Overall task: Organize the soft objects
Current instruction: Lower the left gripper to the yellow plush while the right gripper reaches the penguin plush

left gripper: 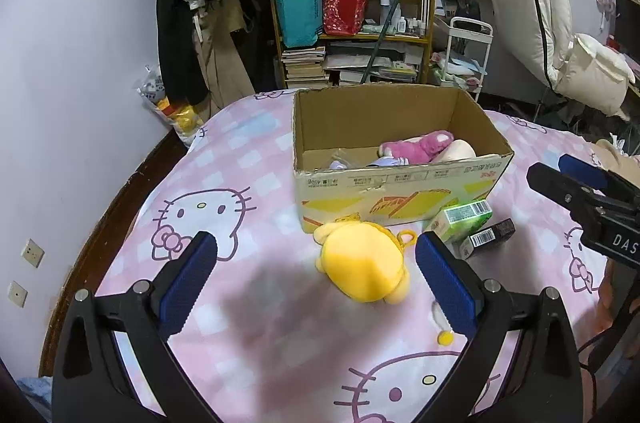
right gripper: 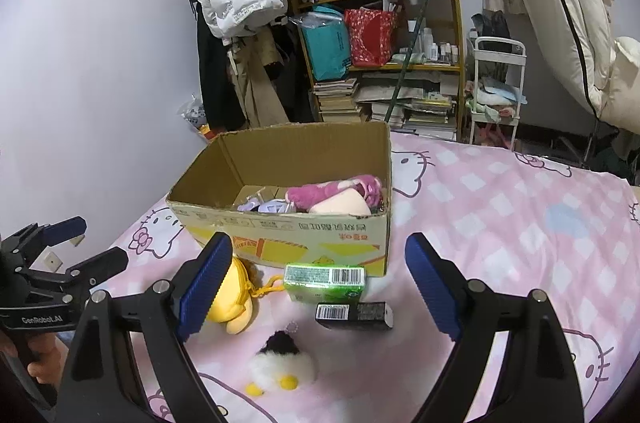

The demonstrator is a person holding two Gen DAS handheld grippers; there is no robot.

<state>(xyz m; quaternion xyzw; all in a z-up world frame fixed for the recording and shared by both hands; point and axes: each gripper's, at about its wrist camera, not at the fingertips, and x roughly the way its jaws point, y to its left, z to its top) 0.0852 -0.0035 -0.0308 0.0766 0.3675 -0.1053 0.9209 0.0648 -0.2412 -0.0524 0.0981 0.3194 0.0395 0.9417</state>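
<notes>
A yellow plush toy (left gripper: 366, 269) lies on the pink bed in front of a cardboard box (left gripper: 396, 183). My left gripper (left gripper: 316, 255) is open and empty, its fingers on either side of the plush and a little above it. The box (right gripper: 288, 235) holds a pink plush (right gripper: 340, 189), a cream soft thing (right gripper: 344, 205) and a lilac item (right gripper: 268, 205). My right gripper (right gripper: 318, 255) is open and empty above a small black-and-white penguin plush (right gripper: 282, 363). The yellow plush (right gripper: 234, 299) shows behind its left finger.
A green carton (right gripper: 325, 281) and a black carton (right gripper: 354, 315) lie on the bed (right gripper: 520, 223) in front of the box. A cluttered shelf (left gripper: 352, 23), hanging coats and a white trolley (left gripper: 466, 59) stand behind. The bed's left edge meets the wall.
</notes>
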